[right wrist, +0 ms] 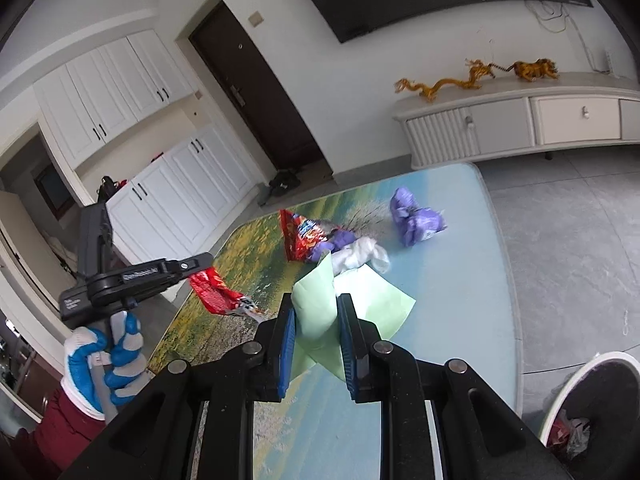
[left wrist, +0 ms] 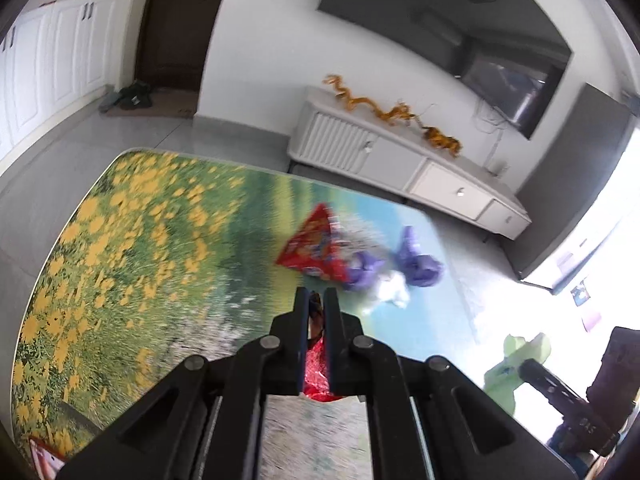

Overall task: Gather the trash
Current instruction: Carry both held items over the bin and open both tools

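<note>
Green paper (right wrist: pixel 316 312) is gripped in the right gripper (right wrist: pixel 316 332) jaws above the bench (right wrist: pixel 460 320); a red wrapper (left wrist: pixel 316 364) is clamped by the left gripper (left wrist: pixel 316 320).

Ahead of my tools stands a rounded table (right wrist: pixel 492 280) with a printed meadow-and-sky cover. Beyond my right gripper's fingertips lie a red snack bag (right wrist: pixel 302 238), crumpled purple wrappers (right wrist: pixel 416 218) and a white tissue wad (right wrist: pixel 362 256) (all close together).
</note>
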Motion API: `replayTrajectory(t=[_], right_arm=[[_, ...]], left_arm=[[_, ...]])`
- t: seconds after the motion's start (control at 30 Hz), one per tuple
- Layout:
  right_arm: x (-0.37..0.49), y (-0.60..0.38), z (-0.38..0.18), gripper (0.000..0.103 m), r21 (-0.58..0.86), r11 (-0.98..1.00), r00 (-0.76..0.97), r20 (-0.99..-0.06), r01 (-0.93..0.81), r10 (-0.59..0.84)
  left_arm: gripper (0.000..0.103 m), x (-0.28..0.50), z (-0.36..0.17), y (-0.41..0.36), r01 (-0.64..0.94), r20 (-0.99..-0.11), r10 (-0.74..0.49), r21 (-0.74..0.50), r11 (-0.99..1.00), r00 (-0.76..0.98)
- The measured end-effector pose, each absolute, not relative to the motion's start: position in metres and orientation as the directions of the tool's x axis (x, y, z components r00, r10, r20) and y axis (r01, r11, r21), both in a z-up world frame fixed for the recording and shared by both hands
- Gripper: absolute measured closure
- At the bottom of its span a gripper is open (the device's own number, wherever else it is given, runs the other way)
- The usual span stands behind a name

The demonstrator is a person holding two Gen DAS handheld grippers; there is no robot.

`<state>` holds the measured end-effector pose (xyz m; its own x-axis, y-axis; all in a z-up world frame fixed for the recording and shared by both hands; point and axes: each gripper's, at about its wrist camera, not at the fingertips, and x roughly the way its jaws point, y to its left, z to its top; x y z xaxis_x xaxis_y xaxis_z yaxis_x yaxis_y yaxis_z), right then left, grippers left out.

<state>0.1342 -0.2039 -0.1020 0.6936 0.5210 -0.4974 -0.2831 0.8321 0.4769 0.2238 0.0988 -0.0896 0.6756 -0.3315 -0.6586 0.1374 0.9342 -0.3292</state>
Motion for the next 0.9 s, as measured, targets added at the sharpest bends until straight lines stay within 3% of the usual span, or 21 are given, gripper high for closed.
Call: replayTrajectory(t=[0.2,0.43,0.63,0.9], right_arm=[[0.100,-0.249,-0.093,0.084,0.465,0.861,0.761,-0.477,-0.205,0.439],[0.047,-0.335,-0.096,0.083,0.436,0.900,0.830,-0.501,-0.005,0.246],[0.019,-0.411,-0.133,0.083,0.408,0.886,0.805,-0.589,0.217,0.074],[0.021,-0.467,-0.196,0.081,0.427,0.830,0.734,-0.678,0.358,0.033]], left_arm=[[0.097,0.198,-0.054,0.041,0.276,-0.615,-0.417,-0.316,0.908,0.669],[0.097,0.182,-0.045,-0.064,0.446,-0.617,-0.525,-0.294,0.845,0.586],[0.097,0.173,-0.064,-0.179,0.578,-0.667,-0.580,-0.265,0.772,0.468],[0.096,0.174,-0.121,-0.303,0.664,-0.762,-0.550,-0.218,0.715,0.342]])
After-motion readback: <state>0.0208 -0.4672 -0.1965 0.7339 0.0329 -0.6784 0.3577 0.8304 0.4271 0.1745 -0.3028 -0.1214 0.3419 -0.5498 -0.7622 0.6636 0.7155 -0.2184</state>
